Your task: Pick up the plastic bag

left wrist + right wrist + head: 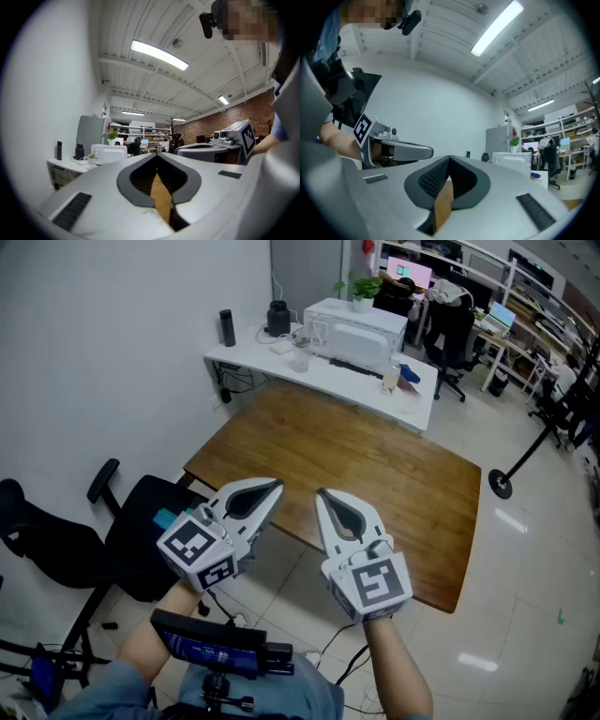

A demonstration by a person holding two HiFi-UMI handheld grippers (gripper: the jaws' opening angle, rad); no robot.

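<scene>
We had not begun the pickup: the left gripper [270,491] and the right gripper [322,495] hovered level, side by side, over the near edge of the bare wooden surface [394,474], each with its fingers pressed together on nothing. We could find no plastic bag in any view, so by our judgement finding, reaching and grasping it all remained. We could read no brand or writing anywhere; the grippers' cubes [199,549] bore only black square markers.

Both grippers held level, side by side, tips at the near edge of the wooden table [375,460]. Left gripper [274,487]: jaws together, empty. Right gripper [322,494]: jaws together, empty. Our forearms [400,673] reach toward the table.
</scene>
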